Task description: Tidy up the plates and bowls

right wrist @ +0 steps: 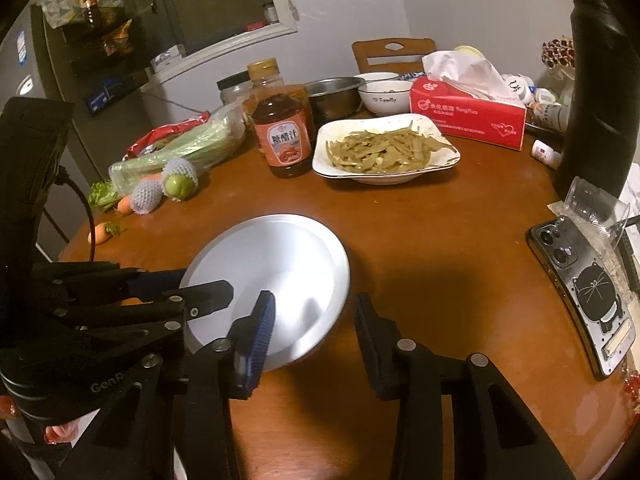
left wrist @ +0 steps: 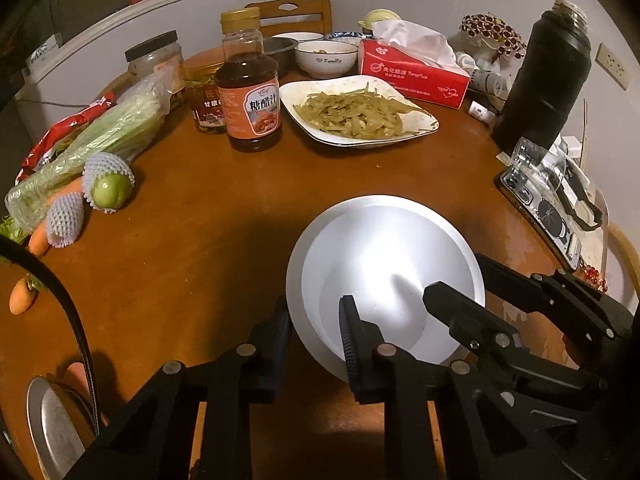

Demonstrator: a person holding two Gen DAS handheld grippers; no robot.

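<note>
White plate (left wrist: pixel 380 248): left tongs (left wrist: pixel 314 314) and right tongs (right wrist: pixel 316 306) clamp its rim.

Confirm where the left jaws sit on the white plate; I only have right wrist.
Observer: The left gripper straddles the near rim of the white plate: one finger outside, one inside. Contact unclear.
Operator: Any more dishes on that side?
Observer: Yes, a metal dish at the edge of the table, beside that gripper.
Operator: Flask capped?
Observer: No, the black flask shows a bare threaded neck.
</note>
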